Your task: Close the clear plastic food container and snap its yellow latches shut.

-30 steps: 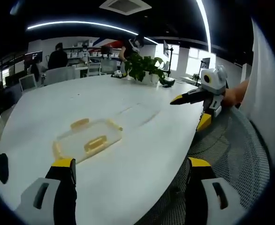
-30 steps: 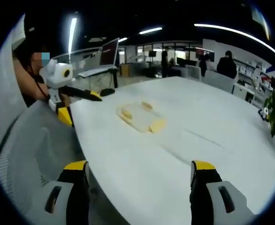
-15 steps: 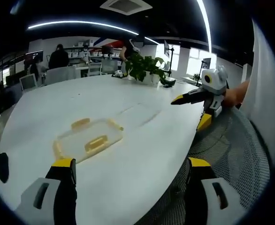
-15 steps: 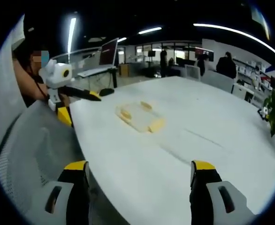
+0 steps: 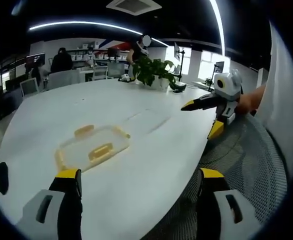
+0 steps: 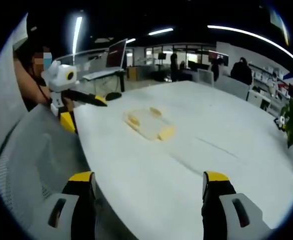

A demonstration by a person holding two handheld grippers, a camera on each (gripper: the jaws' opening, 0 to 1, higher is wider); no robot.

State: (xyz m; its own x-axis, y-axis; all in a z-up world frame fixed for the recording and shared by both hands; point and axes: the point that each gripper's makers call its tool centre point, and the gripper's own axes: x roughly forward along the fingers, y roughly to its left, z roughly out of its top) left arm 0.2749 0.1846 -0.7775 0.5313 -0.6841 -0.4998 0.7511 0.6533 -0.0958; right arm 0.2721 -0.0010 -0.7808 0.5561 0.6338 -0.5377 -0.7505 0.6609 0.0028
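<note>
Little has changed since a second ago: both views have drifted only slightly, and the container lies where it was. One clear plastic food container, with yellow latches on its sides, three countable in the right gripper view; it lies flat on the white table, well ahead of both grippers. Contents: none visible through the plastic. Two grippers. Left gripper: jaws spread wide, holding nothing, touching nothing, low at the near table edge. Right gripper: jaws likewise wide apart, empty, over the table edge. Each shows in the other's view, held at the table's rim beside a grey mesh chair. One potted plant at the far side.
</note>
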